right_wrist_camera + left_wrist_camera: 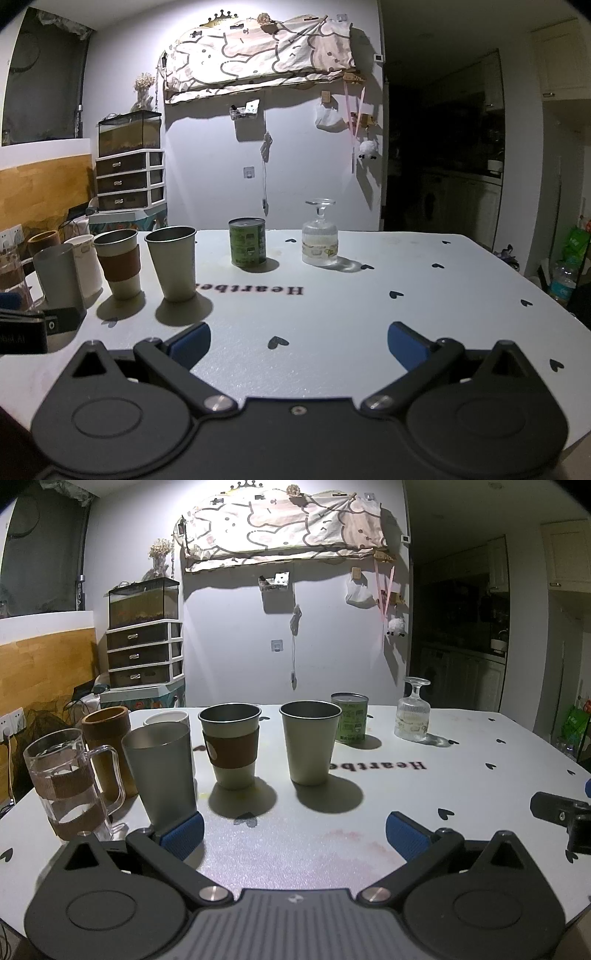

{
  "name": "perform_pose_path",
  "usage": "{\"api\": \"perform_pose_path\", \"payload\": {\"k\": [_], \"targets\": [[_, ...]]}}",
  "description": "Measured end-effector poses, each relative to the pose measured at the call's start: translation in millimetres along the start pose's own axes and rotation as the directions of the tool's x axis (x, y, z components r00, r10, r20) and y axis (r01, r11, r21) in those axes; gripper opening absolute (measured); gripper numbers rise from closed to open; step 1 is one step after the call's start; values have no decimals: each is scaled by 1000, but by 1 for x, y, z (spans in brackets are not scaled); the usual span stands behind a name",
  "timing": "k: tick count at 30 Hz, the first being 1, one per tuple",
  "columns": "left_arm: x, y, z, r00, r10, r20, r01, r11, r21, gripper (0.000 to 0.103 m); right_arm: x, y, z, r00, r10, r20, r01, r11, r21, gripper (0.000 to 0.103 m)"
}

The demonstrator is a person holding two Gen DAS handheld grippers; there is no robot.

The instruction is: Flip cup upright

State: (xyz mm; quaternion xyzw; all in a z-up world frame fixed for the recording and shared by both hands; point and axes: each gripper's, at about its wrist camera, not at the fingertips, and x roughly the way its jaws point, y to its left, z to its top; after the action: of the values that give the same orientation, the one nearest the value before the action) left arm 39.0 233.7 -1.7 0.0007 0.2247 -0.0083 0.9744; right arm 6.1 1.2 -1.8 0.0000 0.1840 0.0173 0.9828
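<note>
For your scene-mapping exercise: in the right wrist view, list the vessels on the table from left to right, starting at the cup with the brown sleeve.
Sleeved cup → plain metal cup → green can → upside-down stemmed glass.

My blue finger pads (184, 834) look ribbed and rubbery on matt black plastic arms. The white table (332, 332) has a fine grainy sheen. Brushed metal cup (309, 744), dull; its neighbour (232, 746) wears a brown matt sleeve. The upturned glass (320, 240) is ribbed, clear, glossy.
</note>
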Motion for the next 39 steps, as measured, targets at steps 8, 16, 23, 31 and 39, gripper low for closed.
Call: {"api": "perform_pose_path", "payload": {"k": [8, 16, 23, 31, 39], "targets": [[1, 0, 0, 1000, 0, -3, 0, 1000, -1, 103, 0, 0, 0, 1000, 0, -3, 0, 1000, 0, 103], [1, 0, 0, 1000, -1, -3, 1, 1000, 0, 103, 2, 2, 0, 1000, 1, -6, -1, 1000, -3, 103], [0, 0, 0, 1000, 0, -3, 0, 1000, 0, 103, 2, 2, -1, 1000, 2, -6, -2, 1000, -3, 103], [0, 0, 0, 1000, -1, -3, 1, 1000, 0, 103, 2, 2, -1, 1000, 1, -8, -1, 1000, -3, 103], [0, 0, 0, 1000, -1, -3, 1, 1000, 0, 103, 2, 2, -1, 1000, 3, -9, -3, 1000, -1, 103]]}}
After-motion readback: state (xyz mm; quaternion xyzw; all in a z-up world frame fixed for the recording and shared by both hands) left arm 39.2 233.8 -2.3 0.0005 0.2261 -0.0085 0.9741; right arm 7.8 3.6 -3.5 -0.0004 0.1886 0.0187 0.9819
